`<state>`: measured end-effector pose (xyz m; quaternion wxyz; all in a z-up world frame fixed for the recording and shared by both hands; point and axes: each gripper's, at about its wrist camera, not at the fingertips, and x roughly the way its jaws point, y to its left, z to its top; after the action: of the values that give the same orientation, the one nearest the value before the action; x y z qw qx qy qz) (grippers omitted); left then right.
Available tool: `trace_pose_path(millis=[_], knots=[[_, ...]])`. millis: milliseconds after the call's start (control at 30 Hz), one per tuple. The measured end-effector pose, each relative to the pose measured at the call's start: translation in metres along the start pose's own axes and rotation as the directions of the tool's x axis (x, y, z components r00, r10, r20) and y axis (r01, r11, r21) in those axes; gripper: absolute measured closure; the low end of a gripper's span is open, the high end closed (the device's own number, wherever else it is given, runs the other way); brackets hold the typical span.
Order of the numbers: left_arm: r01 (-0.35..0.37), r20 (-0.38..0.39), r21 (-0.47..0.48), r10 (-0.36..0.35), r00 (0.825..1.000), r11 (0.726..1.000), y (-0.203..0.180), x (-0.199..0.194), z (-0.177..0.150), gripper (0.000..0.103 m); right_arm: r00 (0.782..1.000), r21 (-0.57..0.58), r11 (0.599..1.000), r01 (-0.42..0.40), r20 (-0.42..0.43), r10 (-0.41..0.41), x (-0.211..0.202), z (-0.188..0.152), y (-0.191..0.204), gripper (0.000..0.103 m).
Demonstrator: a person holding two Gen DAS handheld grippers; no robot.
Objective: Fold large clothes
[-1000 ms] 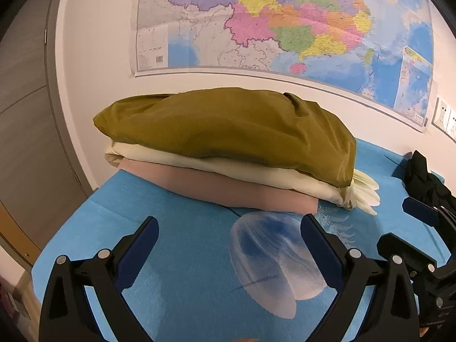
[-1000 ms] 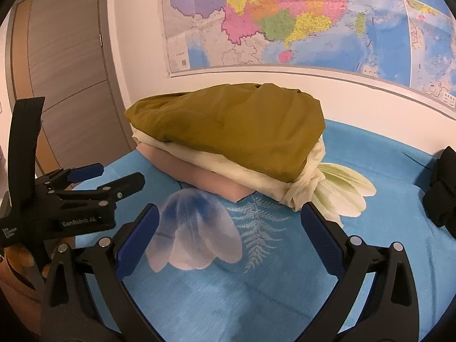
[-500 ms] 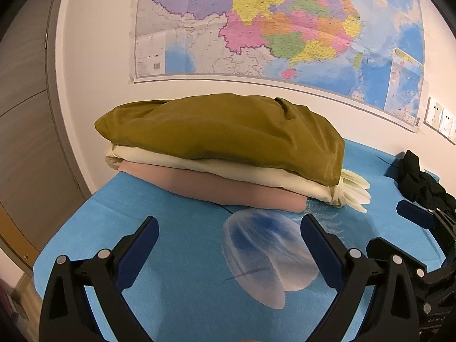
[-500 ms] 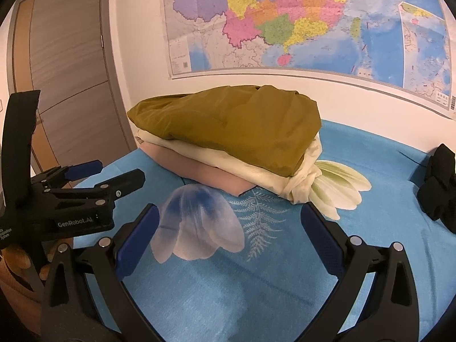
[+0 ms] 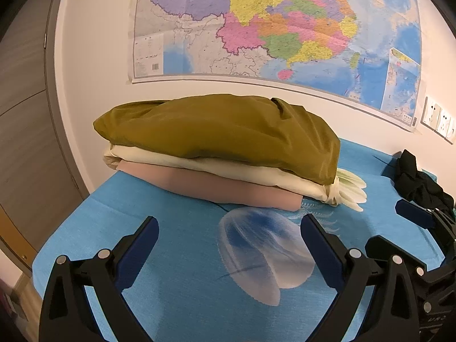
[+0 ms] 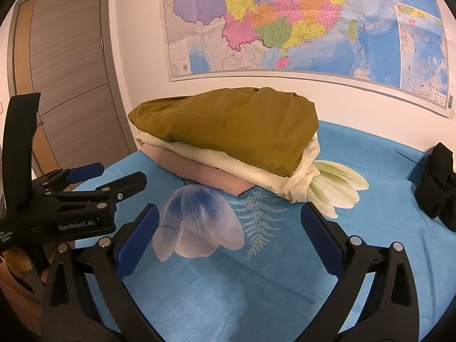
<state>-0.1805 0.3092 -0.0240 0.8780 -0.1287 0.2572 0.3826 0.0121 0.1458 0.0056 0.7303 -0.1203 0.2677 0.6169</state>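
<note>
Left hand-held gripper [image 5: 229, 235] spread wide, right hand-held gripper [image 6: 229, 228] likewise — both empty, facing folded stack [image 5: 222, 142]

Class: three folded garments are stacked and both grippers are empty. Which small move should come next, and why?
Probably swing the right gripper toward the crumpled black garment: it looks like the only unfolded piece, while the olive-green folded cloth tops a finished stack; both grippers are open and empty.

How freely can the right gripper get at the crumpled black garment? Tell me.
Probably yes. The right gripper is open and empty, and the crumpled black garment lies by itself on bare blue floral bedsheet to its right, apart from the folded stack.
</note>
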Motion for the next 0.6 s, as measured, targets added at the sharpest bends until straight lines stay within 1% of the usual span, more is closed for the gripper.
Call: trace_pose_path(millis=[600], knots=[[-0.001,-0.002,-0.008,0.001,1.0,1.0,0.0007,-0.0011,-0.0014,0.007,1.0,0.009,1.0,0.002,0.0,-0.002,-0.0018,-0.0022,0.0006,0.005]])
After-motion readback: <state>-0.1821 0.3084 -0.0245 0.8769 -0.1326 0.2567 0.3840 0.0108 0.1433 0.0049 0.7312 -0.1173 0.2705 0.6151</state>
